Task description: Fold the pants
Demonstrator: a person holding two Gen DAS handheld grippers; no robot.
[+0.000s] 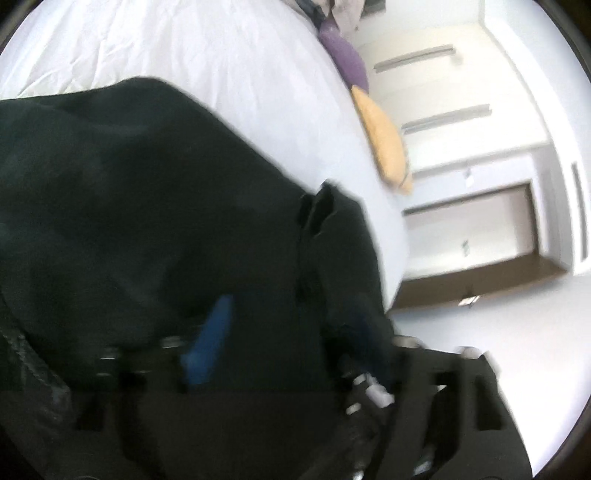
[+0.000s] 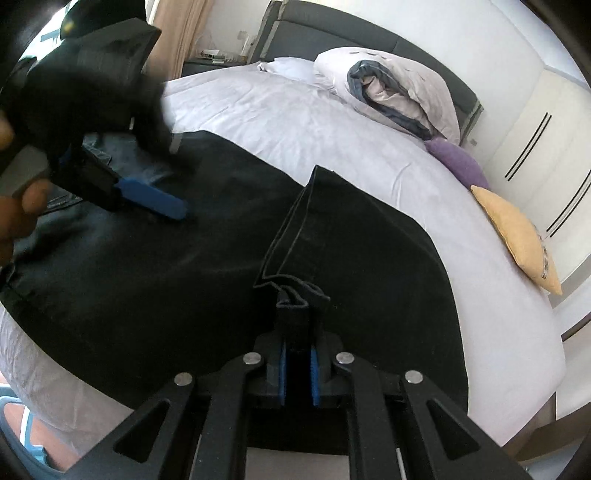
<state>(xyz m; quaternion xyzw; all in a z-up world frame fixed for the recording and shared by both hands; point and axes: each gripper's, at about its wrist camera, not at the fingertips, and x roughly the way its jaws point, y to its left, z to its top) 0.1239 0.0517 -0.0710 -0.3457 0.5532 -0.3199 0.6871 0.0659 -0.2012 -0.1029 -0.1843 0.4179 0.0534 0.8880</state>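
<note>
Black pants [image 2: 184, 266] lie spread on the white bed [image 2: 295, 122]. My right gripper [image 2: 297, 354] is shut on a folded hem of the pants [image 2: 295, 236], holding it up over the lower fabric. My left gripper [image 2: 155, 199], with blue pads, lies low on the pants at the left in the right wrist view. In the blurred left wrist view one blue finger [image 1: 210, 347] shows against the black pants [image 1: 147, 203], the other is dark and hidden by cloth. Whether the left gripper grips cloth cannot be told.
A bundled duvet [image 2: 399, 88], a purple cushion [image 2: 458, 162] and a yellow cushion [image 2: 517, 236] lie along the bed's far right side. White wardrobe doors [image 2: 554, 147] stand beyond. A dark headboard [image 2: 332, 33] is at the back.
</note>
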